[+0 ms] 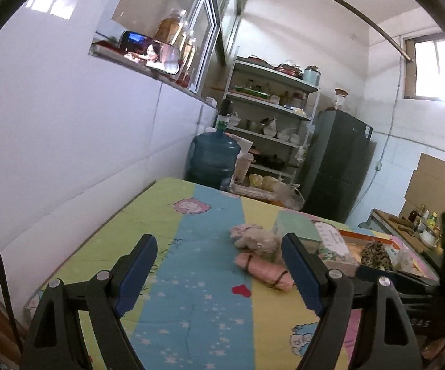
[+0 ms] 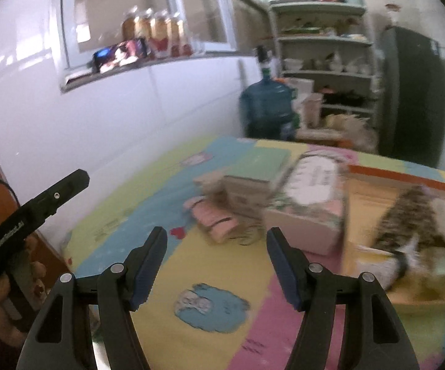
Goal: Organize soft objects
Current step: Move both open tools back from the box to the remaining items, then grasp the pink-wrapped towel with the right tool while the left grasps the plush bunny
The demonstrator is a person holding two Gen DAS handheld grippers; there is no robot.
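Both sets of fingers spread, empty; pink roll (image 1: 264, 273) lies on desk (image 1: 191, 308) at 1 o'clock of left gripper (image 1: 219, 265), touching beige plush (image 1: 257, 239). Approach low, straddle its middle, not the bands

Pink rolled cloth (image 1: 264, 272) bound by two dark bands, lying flat on bench cover. Beige-pink plush bundle (image 1: 254, 238) sitting just behind, touching it. Leopard-print fabric (image 1: 375, 254) and pale fluffy item (image 2: 444, 215) resting inside orange-rimmed box (image 1: 365, 234), further right.
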